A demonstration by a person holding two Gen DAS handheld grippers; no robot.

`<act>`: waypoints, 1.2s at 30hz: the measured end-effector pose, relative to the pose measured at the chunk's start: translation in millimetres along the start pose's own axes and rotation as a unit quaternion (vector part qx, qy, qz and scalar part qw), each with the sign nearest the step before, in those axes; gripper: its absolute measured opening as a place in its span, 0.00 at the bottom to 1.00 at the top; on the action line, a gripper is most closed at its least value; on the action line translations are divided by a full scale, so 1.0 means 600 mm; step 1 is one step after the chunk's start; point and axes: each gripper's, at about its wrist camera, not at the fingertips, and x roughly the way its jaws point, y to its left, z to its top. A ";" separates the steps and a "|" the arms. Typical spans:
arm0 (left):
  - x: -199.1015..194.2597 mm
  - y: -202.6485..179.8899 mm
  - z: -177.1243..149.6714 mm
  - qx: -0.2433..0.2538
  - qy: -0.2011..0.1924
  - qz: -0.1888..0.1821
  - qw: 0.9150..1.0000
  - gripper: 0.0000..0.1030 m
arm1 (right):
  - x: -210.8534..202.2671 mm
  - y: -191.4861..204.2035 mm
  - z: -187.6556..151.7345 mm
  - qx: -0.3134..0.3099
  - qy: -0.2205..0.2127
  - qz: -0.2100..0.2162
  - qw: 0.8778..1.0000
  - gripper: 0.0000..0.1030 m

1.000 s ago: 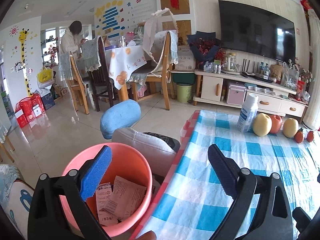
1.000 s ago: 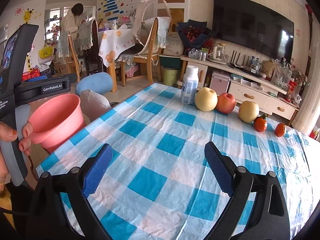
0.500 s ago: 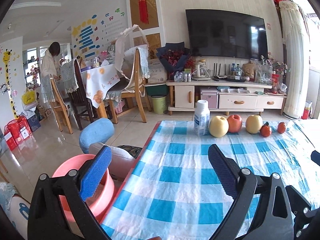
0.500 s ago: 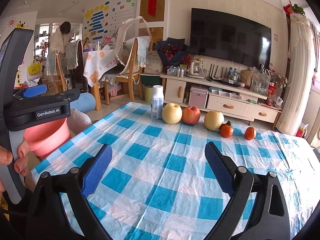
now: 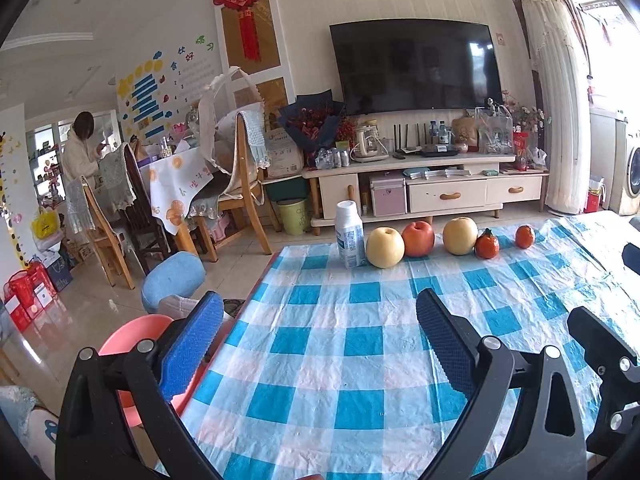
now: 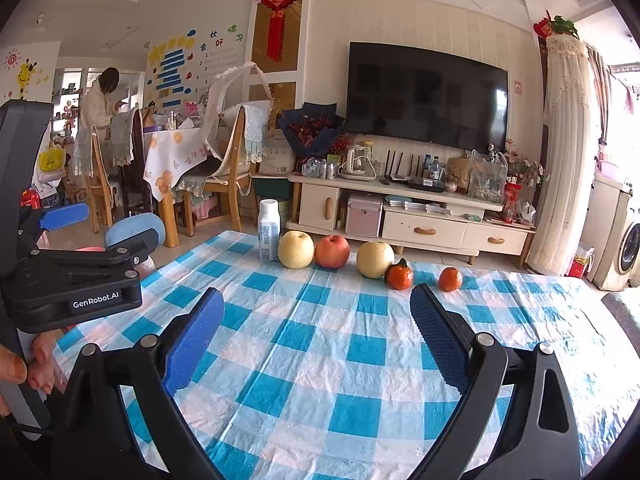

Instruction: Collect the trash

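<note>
A pink bin (image 5: pixel 124 336) stands on the floor off the table's left edge, mostly hidden behind my left finger, so its inside does not show. My left gripper (image 5: pixel 318 304) is open and empty over the blue-and-white checked tablecloth (image 5: pixel 360 344). To its right, my right gripper (image 6: pixel 316 300) is also open and empty above the same cloth (image 6: pixel 332 360). In the right wrist view a hand (image 6: pixel 24 368) holds the left tool's black housing (image 6: pixel 80 280) at the left.
A white bottle (image 5: pixel 349 236), two pale pears, a red apple (image 5: pixel 418 238) and two small oranges line the table's far edge. A blue stool (image 5: pixel 172 280) stands by the bin. Beyond are dining chairs, a TV cabinet and a person (image 5: pixel 82 148) at the back left.
Both views have lifted and swung from the bin towards the table. The bin with its paper wrappers has dropped to the left view's lower left. Both grippers stay open.
</note>
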 end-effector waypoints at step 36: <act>0.032 -0.078 -0.033 0.027 0.036 -0.021 0.999 0.93 | 0.001 -0.076 -0.024 0.046 -0.005 0.017 0.999 0.94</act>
